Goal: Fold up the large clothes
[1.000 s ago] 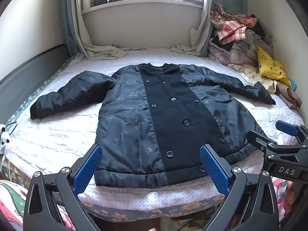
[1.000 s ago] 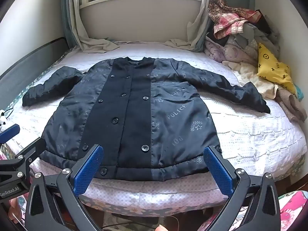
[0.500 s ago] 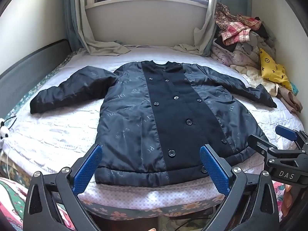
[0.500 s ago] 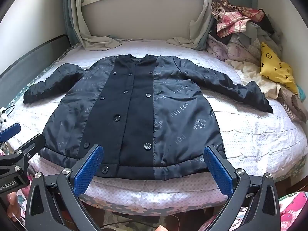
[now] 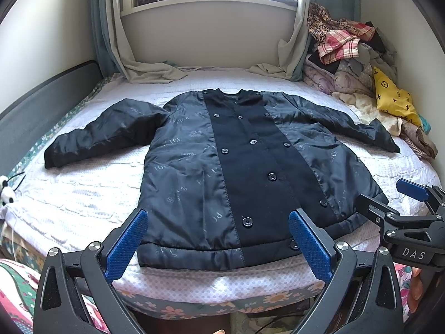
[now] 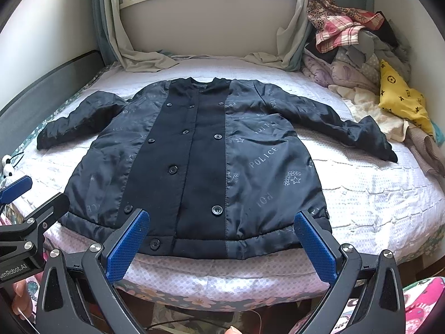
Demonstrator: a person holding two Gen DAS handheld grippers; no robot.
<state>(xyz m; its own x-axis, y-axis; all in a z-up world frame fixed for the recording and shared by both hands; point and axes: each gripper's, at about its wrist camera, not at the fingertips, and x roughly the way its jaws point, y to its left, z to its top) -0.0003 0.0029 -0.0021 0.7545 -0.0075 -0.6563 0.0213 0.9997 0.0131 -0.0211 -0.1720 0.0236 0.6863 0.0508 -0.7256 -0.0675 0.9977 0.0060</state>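
Note:
A large dark navy coat [image 5: 244,172] [image 6: 200,167] lies flat and buttoned on the bed, front up, collar toward the window, both sleeves spread sideways. Its hem runs along the bed's near edge. My left gripper [image 5: 218,242] hovers open just short of the hem's left half, blue pads wide apart, nothing between them. My right gripper [image 6: 222,243] stands open in the same way before the hem's right half. Each gripper shows at the side of the other's view: the right one [image 5: 400,203] and the left one [image 6: 30,197].
A heap of clothes [image 5: 347,55] [image 6: 356,55] and a yellow patterned cushion [image 5: 392,103] [image 6: 400,103] fill the bed's right side. Curtains [image 5: 144,66] drape onto the mattress at the back. A grey headboard [image 5: 41,105] lines the left. A small panda toy [image 5: 7,192] sits at the left edge.
Both grippers have tilted up or drawn back slightly, so the coat sits lower and farther in both views. The coat itself has not moved, and both grippers remain open.

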